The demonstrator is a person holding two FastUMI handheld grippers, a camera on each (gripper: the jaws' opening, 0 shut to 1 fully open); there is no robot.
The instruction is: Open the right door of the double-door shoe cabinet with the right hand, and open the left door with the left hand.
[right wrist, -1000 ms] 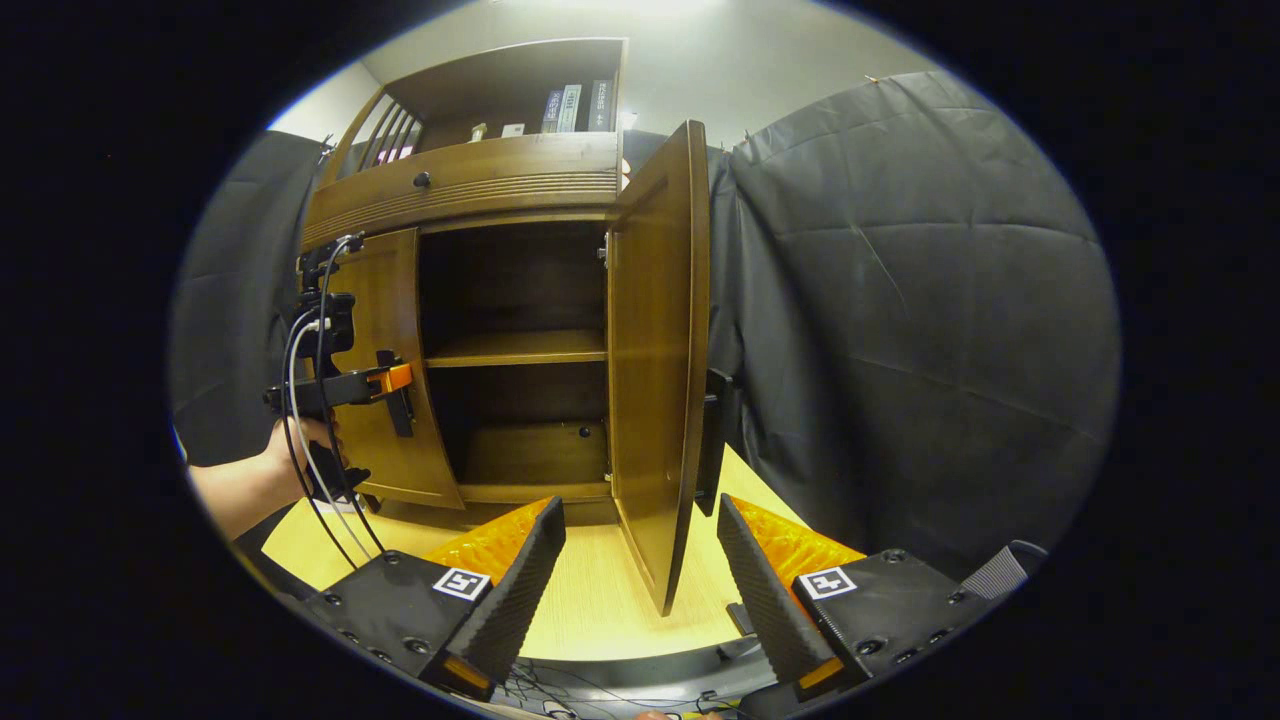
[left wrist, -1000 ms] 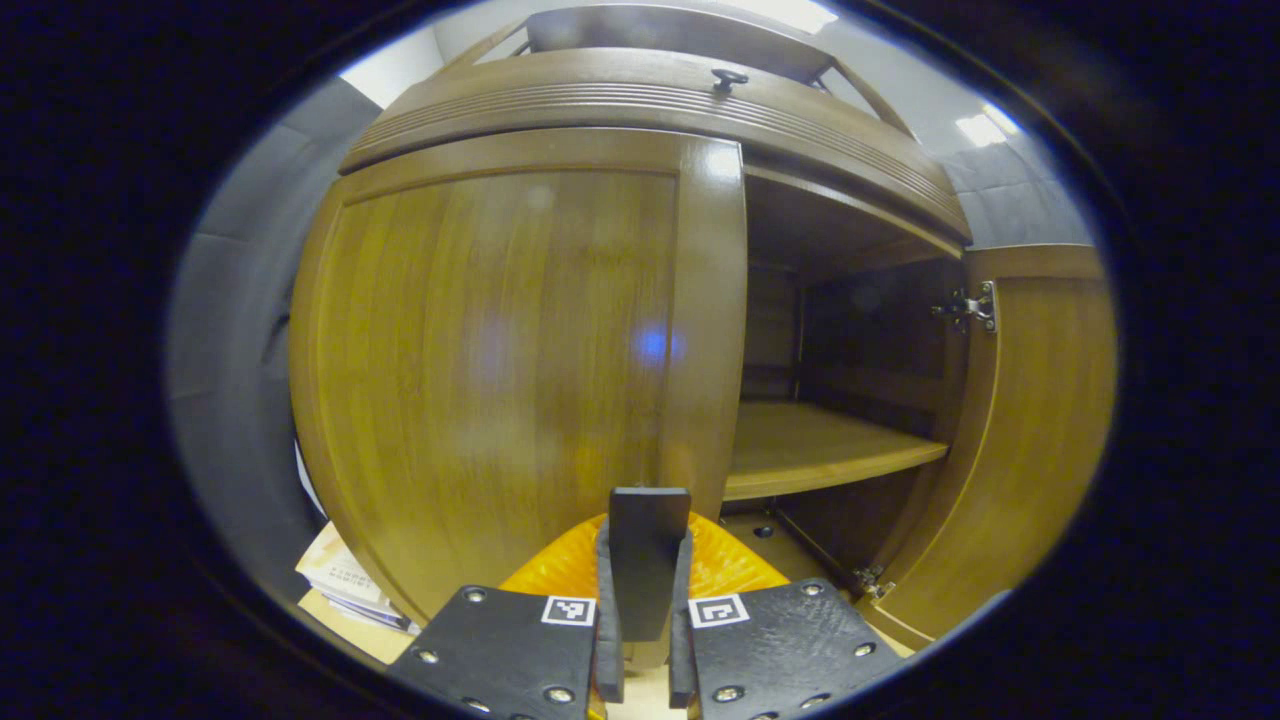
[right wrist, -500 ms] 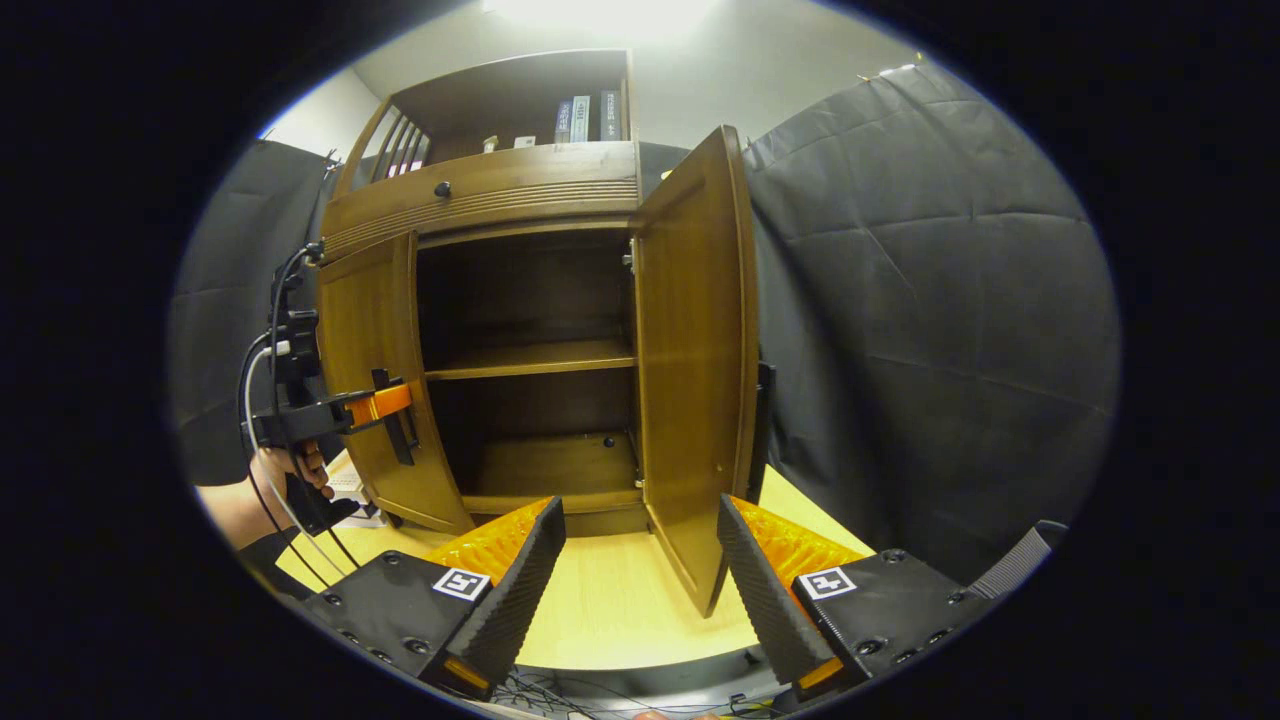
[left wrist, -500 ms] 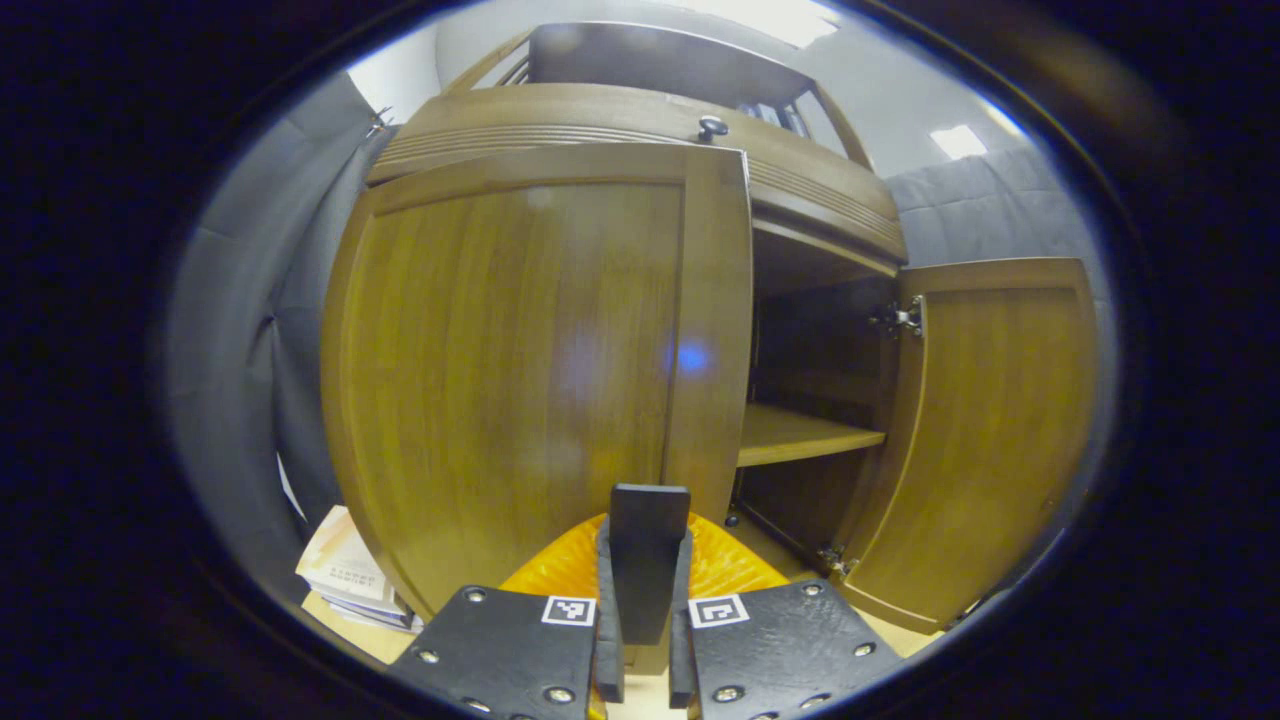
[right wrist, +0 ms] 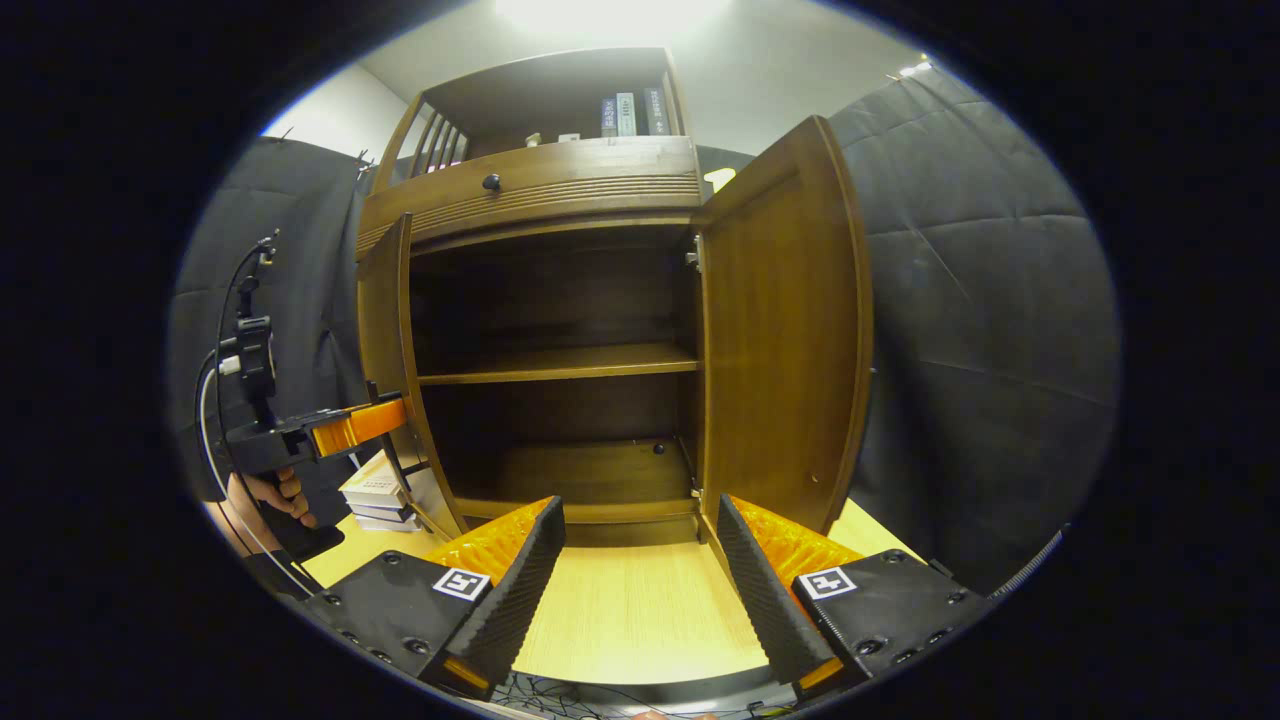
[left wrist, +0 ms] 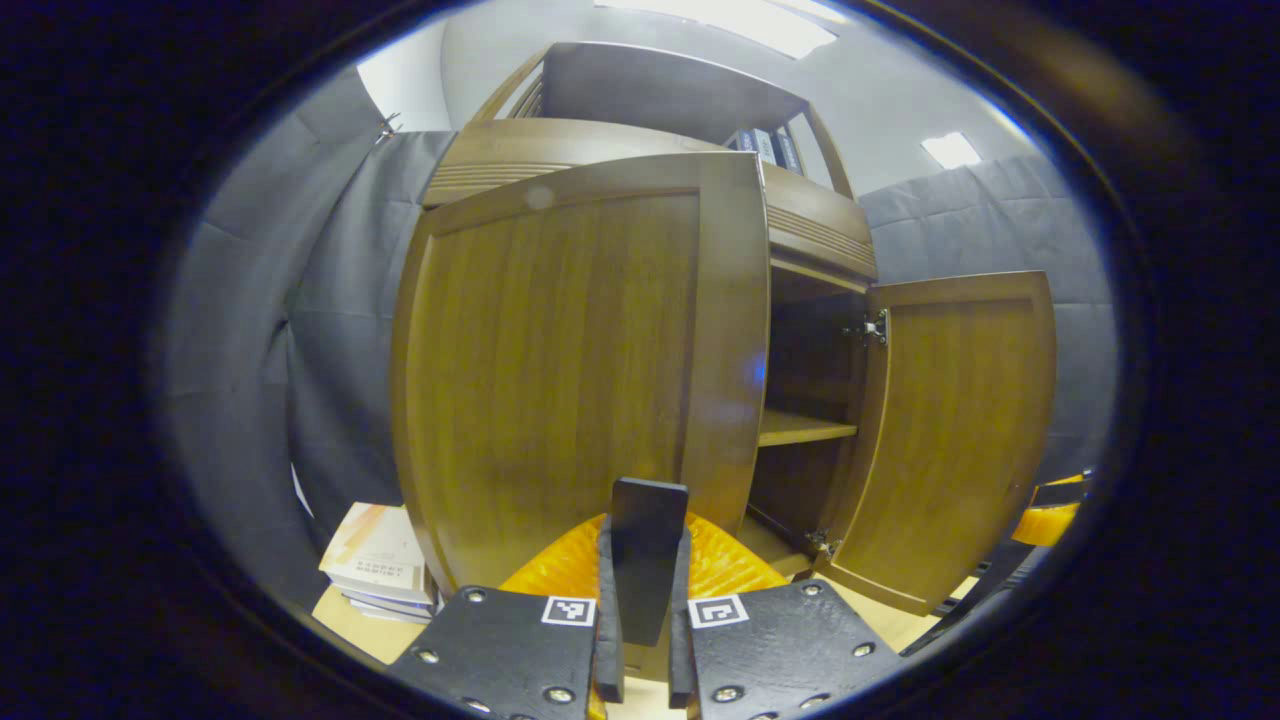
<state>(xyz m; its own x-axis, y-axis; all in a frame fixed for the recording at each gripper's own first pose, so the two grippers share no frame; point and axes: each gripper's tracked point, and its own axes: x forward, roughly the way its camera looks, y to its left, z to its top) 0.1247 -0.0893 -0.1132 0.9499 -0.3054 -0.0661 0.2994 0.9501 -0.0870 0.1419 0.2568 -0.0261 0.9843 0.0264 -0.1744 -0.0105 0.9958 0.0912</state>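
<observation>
Right gripper view: right gripper (right wrist: 640, 560) sits low over the table (right wrist: 630, 620), jaws wide apart, holding nothing. Past it the cabinet (right wrist: 540, 190) stands at the table's far edge, right door (right wrist: 785, 340) swung fully out, left door (right wrist: 385, 340) about edge-on. Left gripper (right wrist: 385, 440) is at that door's free edge, jaws clamped on the handle (left wrist: 648, 560) in the left gripper view. Books (right wrist: 385, 495) lie by the cabinet's left side.
</observation>
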